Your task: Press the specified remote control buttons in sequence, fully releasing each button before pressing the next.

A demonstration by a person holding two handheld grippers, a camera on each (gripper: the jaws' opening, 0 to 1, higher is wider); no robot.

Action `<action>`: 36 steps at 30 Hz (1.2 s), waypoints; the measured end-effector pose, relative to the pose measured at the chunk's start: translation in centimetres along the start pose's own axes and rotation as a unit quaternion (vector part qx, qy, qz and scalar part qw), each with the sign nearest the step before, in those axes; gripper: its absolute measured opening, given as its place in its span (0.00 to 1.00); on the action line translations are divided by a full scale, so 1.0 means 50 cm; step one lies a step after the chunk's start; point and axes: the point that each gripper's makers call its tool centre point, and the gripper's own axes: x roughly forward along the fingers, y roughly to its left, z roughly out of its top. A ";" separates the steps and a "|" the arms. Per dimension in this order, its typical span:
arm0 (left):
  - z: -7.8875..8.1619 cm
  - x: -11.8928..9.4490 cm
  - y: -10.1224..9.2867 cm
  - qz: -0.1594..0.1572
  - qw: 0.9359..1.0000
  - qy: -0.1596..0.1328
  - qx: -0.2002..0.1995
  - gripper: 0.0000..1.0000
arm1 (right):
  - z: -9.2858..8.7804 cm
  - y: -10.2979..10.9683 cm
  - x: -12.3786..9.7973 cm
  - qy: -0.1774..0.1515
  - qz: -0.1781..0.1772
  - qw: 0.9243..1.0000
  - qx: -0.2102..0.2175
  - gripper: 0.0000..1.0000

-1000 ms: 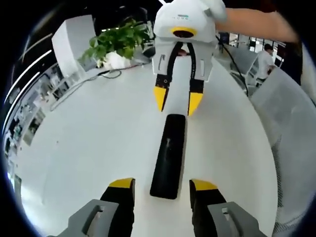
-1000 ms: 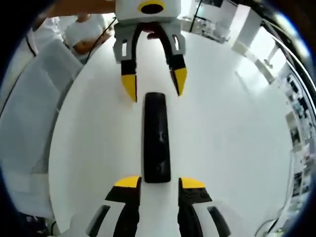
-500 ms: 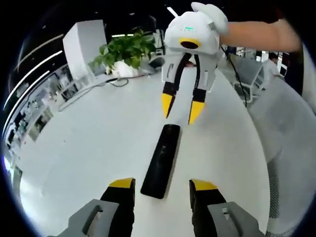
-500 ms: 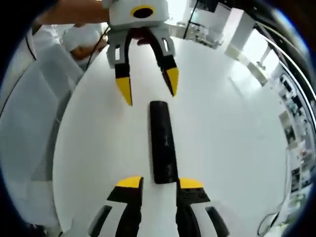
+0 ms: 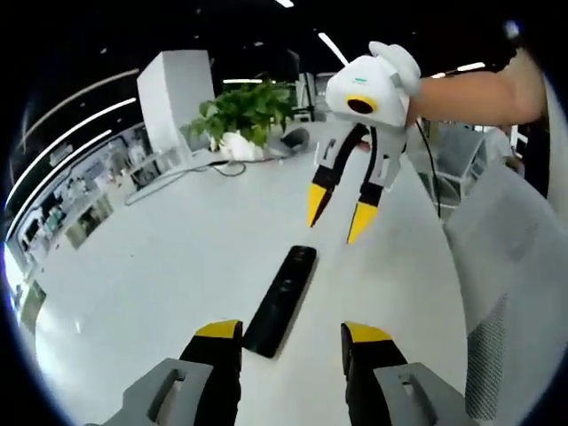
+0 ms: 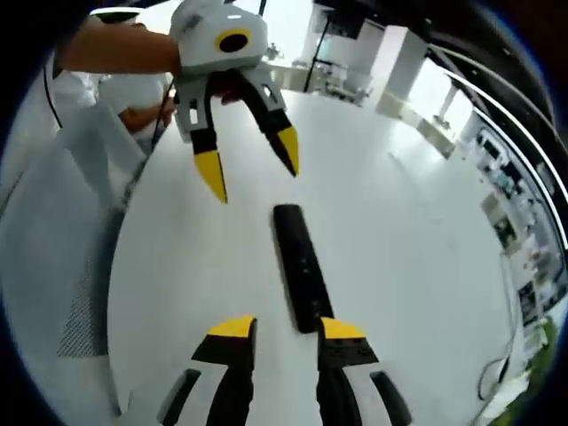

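Remote control (image 5: 280, 300) flat on white table (image 5: 160, 266), untouched

— What carries everything here?
— A broad white table (image 5: 160, 266), rounded at its edge.
— And what lies on it?
— A slim black remote (image 5: 281, 300) flat near the middle, lengthwise; at the far end a potted green plant (image 5: 241, 114) with a dark cable (image 5: 197, 165) trailing beside it.

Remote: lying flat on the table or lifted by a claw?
Flat on the table. The remote rests there, with both open claws clear of it.
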 end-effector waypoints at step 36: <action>0.015 -0.094 -0.103 0.079 0.984 -0.116 -0.105 0.61 | 0.012 0.128 -0.059 -0.132 -0.066 0.984 0.102 0.40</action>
